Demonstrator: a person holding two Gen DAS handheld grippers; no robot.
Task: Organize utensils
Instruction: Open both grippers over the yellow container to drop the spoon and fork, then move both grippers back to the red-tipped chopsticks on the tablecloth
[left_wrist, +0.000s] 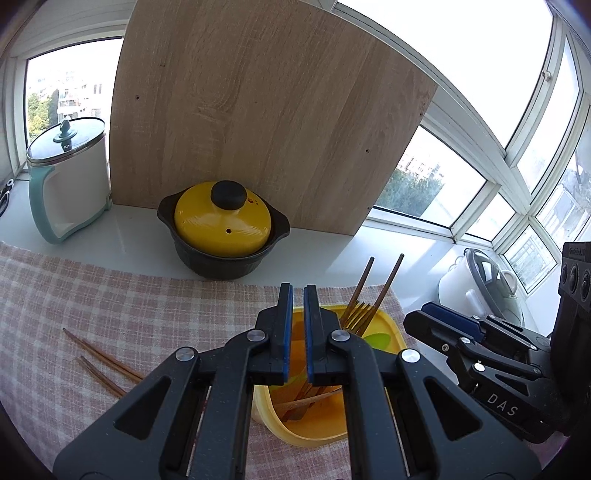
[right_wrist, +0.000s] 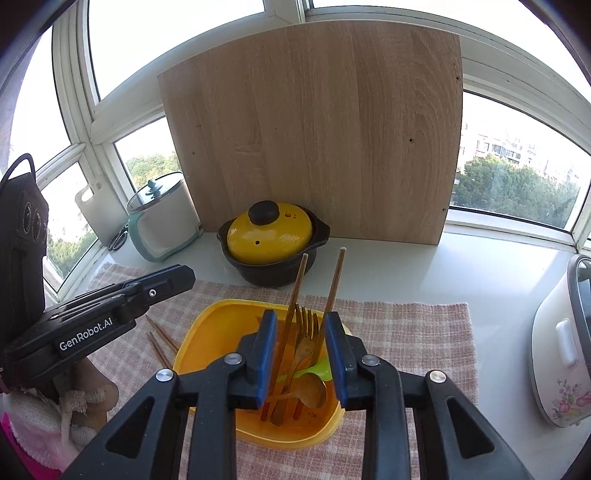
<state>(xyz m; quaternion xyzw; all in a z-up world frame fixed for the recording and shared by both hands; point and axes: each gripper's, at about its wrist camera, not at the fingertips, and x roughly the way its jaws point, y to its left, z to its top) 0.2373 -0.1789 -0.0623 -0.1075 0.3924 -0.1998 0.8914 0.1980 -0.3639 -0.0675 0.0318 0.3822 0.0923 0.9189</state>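
Note:
A yellow container (right_wrist: 207, 332) stands on the checked cloth (right_wrist: 406, 332) with a fork (right_wrist: 308, 321), a wooden spoon (right_wrist: 312, 389) and two upright chopsticks (right_wrist: 336, 280) in it. My right gripper (right_wrist: 301, 317) hovers over the container, jaws apart, and the utensils show in the gap untouched by the pads. My left gripper (left_wrist: 298, 291) is over the container's (left_wrist: 388, 325) left rim, shut with nothing in it. Two loose chopsticks (left_wrist: 99, 354) lie on the cloth to the left. The right gripper (left_wrist: 424, 314) appears at the left wrist view's right edge.
A black pot with a yellow lid (left_wrist: 221, 221) stands behind the cloth, in front of a leaning wooden board (left_wrist: 258, 110). A white kettle with a teal handle (left_wrist: 70, 177) is at the back left, and a white rice cooker (right_wrist: 561, 350) at the right. Windows surround the counter.

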